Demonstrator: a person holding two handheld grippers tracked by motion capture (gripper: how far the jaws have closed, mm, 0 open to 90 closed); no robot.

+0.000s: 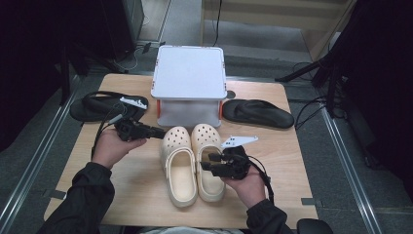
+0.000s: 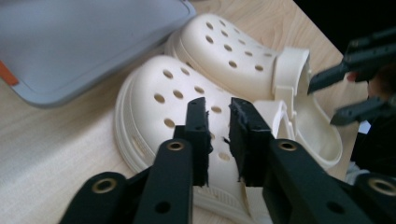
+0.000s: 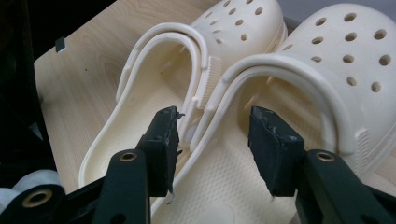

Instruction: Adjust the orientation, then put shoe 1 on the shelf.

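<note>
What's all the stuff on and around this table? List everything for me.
clogs: two, cream, side by side at the table's middle, toes toward the stand
black sandals: two, one at the table's far left, one at the far right
stand: one, grey-white with orange corners, at the far edge behind the clogs
table: one, light wood
left gripper: one, black, by the left clog's toe, jaws a little apart and holding nothing
right gripper: one, black, over the right clog's opening, jaws open
hands: two, with dark sleeves, left, right
</note>
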